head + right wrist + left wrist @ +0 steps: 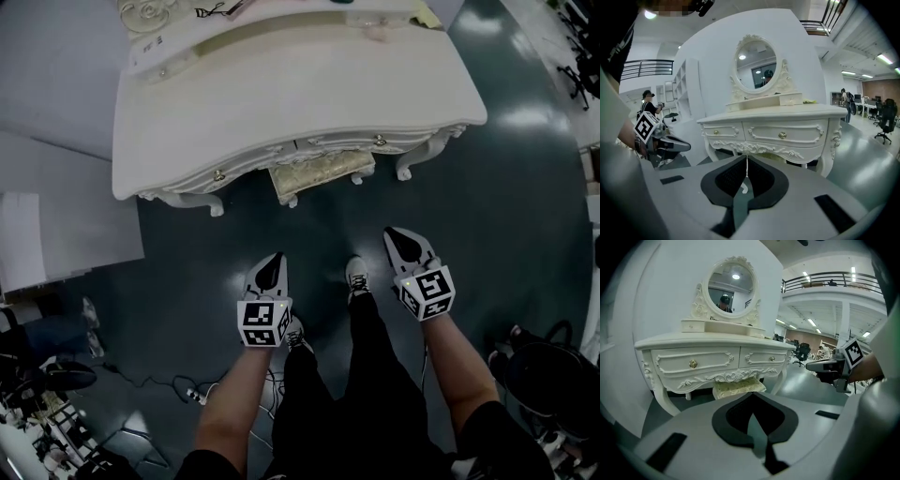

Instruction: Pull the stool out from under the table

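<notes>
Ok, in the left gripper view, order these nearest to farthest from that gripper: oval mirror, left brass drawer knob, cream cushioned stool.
1. Cream cushioned stool, low, poking out under the white carved table.
2. Left brass drawer knob, on the drawer front.
3. Oval mirror, high at the table's back.

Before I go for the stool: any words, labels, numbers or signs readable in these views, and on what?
No readable words or numbers in any view.
Cubes on left gripper and right gripper: black-and-white square markers, no letters.
Small pale label on the dressing table: dark marks too small to read.
The stool: no print visible.
</notes>
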`<action>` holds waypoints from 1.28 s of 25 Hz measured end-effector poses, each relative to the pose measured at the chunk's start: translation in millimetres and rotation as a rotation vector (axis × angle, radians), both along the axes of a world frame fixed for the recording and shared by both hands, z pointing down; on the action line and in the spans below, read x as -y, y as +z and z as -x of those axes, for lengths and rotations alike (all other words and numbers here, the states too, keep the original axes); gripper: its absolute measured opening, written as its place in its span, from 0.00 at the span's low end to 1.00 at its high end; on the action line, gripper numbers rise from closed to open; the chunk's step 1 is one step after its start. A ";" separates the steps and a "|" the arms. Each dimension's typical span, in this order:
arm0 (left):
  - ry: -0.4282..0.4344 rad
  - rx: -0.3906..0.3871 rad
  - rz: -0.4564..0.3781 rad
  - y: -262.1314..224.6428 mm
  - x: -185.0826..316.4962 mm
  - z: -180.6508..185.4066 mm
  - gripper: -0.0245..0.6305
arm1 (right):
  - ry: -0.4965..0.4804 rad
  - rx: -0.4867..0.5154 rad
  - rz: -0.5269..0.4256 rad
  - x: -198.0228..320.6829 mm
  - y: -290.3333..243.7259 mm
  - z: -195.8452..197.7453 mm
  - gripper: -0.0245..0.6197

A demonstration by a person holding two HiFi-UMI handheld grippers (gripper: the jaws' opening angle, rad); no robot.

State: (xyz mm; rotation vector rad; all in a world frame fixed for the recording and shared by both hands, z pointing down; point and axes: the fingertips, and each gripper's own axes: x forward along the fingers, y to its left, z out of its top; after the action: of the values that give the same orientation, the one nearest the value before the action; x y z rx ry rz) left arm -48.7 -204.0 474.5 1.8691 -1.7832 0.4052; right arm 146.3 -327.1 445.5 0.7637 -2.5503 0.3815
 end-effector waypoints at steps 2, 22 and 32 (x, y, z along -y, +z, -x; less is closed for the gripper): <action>-0.012 0.002 0.011 24.9 10.4 6.8 0.04 | -0.004 -0.009 0.008 10.8 23.6 3.7 0.08; -0.023 0.044 0.142 263.9 88.3 63.4 0.22 | 0.011 -0.162 0.036 144.1 277.3 25.5 0.33; -0.081 0.014 0.197 366.2 128.4 88.9 0.40 | -0.089 -0.358 0.031 218.6 396.6 32.3 0.47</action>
State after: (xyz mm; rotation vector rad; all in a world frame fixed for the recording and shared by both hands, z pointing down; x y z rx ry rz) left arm -137.7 -332.4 840.6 1.6568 -1.7536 0.5432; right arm 114.0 -545.7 842.1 0.6395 -2.2279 0.2310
